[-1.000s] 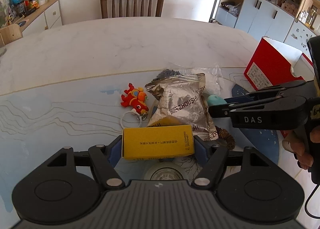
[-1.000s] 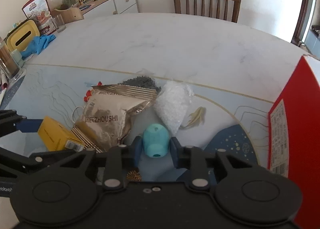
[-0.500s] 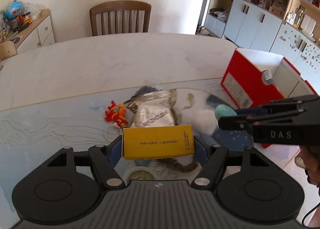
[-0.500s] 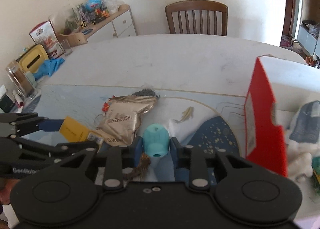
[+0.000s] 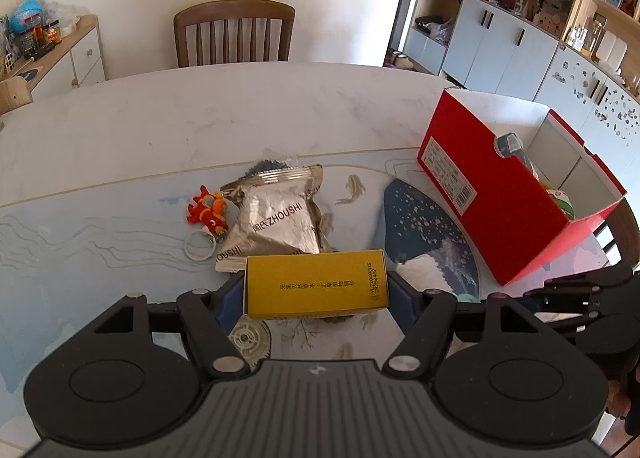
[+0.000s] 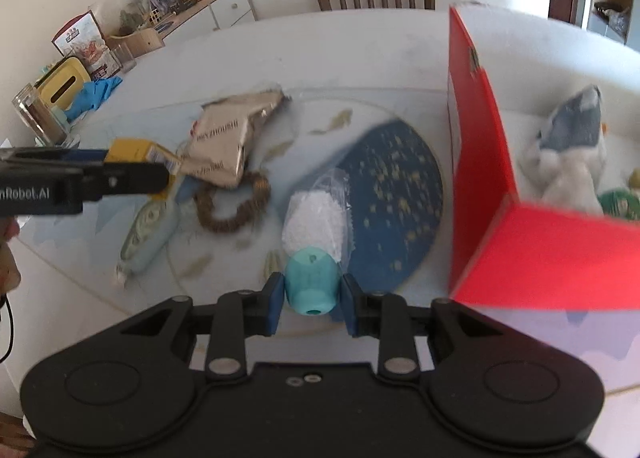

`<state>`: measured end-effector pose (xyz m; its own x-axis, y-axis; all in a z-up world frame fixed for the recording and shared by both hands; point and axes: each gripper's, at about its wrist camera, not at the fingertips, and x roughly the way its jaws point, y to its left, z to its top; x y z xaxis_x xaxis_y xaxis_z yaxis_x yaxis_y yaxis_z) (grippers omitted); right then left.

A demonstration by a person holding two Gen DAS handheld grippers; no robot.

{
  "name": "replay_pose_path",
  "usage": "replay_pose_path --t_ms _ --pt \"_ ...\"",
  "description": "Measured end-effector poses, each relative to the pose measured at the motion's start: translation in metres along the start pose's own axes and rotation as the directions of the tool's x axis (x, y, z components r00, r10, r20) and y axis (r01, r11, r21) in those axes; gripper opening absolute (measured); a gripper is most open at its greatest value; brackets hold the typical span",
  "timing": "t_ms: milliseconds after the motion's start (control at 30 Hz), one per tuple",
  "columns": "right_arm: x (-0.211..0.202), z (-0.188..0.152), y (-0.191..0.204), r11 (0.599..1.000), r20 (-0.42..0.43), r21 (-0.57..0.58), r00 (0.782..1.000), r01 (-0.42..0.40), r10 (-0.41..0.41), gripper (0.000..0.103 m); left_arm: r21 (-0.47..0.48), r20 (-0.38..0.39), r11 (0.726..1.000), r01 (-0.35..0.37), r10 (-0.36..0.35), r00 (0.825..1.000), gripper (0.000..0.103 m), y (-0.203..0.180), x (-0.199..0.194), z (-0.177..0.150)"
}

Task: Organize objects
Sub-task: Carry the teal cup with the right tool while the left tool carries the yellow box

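While clamped on yellow box (image 5: 316,284) and teal cap (image 6: 312,286), both fingers near red box's (image 5: 492,198) open rim.

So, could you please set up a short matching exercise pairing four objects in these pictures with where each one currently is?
Things:
1. yellow cardboard box
2. small turquoise plastic piece
3. silver foil snack bag
4. grey-and-white plush toy

Places:
A. lying flat on the table mat
B. clamped in the left gripper
C. inside the red cardboard box
D. clamped in the right gripper

Pairs: 1-B, 2-D, 3-A, 4-C
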<state>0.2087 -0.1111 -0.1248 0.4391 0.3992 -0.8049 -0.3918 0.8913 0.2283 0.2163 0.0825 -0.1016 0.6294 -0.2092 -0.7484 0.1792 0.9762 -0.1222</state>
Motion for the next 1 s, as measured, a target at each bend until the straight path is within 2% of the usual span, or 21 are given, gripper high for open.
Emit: replay_pose_path --t_ms 300,533,700,767,833,1000 --pt "-0.001 -0.020 -0.006 1.000 -0.020 -0.001 1.000 0.013 -0.013 0.030 0.006 -0.003 1.000 -0.001 0.001 1.000 0.072 -0.004 -0.003 -0.004" --pt "-0.005 -0.024 -0.004 1.000 0.003 0.028 1.000 0.007 -0.007 0.046 0.010 -0.005 1.000 0.001 -0.001 1.000 0.072 -0.005 -0.005 -0.007" --pt "0.004 -0.023 0.008 0.999 -0.002 0.005 0.999 0.032 -0.032 0.046 0.018 -0.008 1.000 0.004 -0.004 1.000 0.072 -0.006 -0.006 -0.008" --pt "0.006 -0.024 0.014 0.999 0.004 -0.012 0.999 0.049 -0.049 0.043 0.023 -0.008 1.000 0.004 -0.004 1.000 0.072 -0.007 -0.006 -0.008" --pt "0.008 -0.024 0.019 0.997 0.009 -0.034 0.997 0.074 -0.074 0.030 0.027 -0.007 1.000 0.004 -0.004 1.000 0.072 -0.007 -0.006 -0.008" --pt "0.005 -0.029 0.025 0.994 0.017 -0.074 0.996 0.085 -0.084 0.030 0.042 -0.005 0.999 0.013 -0.013 1.000 0.072 -0.011 -0.007 -0.008"
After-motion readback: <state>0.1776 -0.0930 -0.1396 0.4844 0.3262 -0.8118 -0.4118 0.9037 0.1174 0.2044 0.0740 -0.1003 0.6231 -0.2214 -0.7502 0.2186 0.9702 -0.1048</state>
